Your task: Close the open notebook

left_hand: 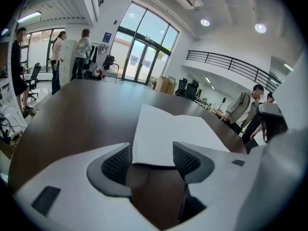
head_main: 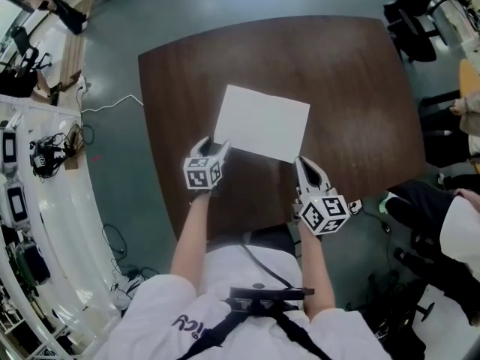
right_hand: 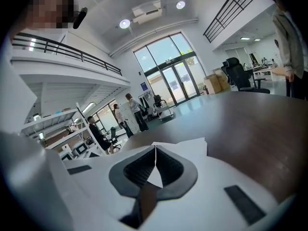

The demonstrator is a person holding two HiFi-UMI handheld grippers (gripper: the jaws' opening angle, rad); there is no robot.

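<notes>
Close to the table's near edge, the left gripper held its jaws wide apart. The near left corner of the open notebook lay between them, unclamped. The right gripper had its jaws together, tips at the notebook's near right corner. The white notebook lay flat about mid-table, well short of the far edge.

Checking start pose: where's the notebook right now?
Head view: notebook centred on the table, left claw at its near-left corner, right claw at its near-right corner.
</notes>
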